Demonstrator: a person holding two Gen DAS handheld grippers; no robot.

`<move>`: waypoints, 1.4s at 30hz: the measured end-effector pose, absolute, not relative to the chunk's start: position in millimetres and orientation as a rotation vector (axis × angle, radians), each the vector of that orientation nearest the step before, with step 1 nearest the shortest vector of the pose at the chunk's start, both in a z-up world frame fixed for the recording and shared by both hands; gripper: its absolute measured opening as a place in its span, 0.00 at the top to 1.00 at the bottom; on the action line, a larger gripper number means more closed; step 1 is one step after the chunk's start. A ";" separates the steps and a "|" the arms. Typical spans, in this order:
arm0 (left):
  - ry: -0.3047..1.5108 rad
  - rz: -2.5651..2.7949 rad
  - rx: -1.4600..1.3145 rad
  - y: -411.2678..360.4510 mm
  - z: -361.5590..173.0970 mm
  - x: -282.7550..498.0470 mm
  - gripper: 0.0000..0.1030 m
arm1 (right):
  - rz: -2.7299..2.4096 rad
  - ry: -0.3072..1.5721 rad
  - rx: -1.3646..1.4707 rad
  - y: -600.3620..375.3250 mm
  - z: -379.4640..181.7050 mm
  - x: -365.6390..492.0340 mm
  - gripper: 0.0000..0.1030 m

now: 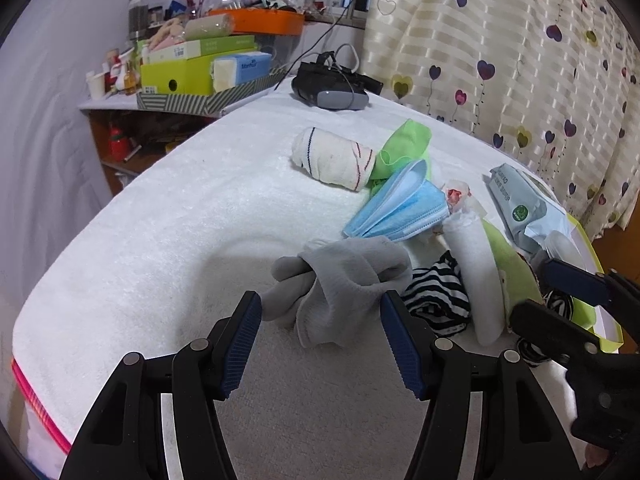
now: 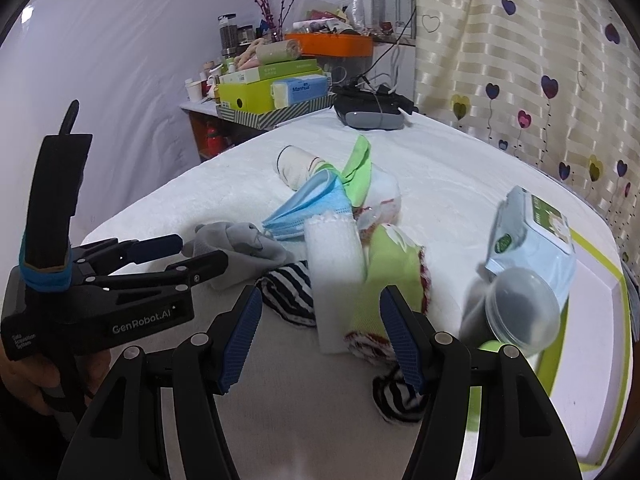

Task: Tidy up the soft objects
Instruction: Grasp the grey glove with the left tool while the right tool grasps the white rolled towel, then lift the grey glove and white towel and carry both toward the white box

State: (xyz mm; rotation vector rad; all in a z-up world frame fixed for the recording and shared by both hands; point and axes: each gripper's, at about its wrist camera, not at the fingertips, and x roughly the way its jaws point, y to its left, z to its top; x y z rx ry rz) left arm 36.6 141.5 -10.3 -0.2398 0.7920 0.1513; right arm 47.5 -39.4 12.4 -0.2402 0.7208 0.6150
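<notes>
Left gripper (image 1: 320, 336) gapes wide before the grey sock (image 1: 340, 284) mid-bed (image 1: 160, 240), right gripper (image 2: 320, 336) equally wide over the white roll (image 2: 336, 276) near the right edge; closing now risks snagging the striped sock (image 1: 436, 292) tangled alongside.

Bed cover (image 1: 168, 232): white terry cloth, nubbly, matt. Grey sock (image 1: 344, 280): soft knit, matt. Face masks (image 1: 400, 208): blue non-woven fabric w/ fine pleats. Striped sock (image 1: 436, 296): ribbed knit, blk/white. Wipes pack (image 2: 532, 236): glossy plastic film, crinkled. Left tool (image 1: 320, 340): matt blk plastic, blue ribbed rubbery pads, metal pins. Curtain (image 1: 520, 40): satiny cloth, sheen in bands.
</notes>
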 end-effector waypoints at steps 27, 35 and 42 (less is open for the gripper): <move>0.823 0.120 -0.226 142.6 -22.9 58.4 0.40 | 0.587 0.790 -0.307 -20.5 -16.1 83.8 0.80; 0.829 0.127 -0.225 137.5 -25.4 56.0 0.73 | 0.644 0.740 -0.243 -27.7 1.4 73.0 0.81; 0.781 0.129 -0.266 141.5 -11.2 34.9 0.80 | 0.673 0.713 -0.197 -36.4 13.4 62.1 0.81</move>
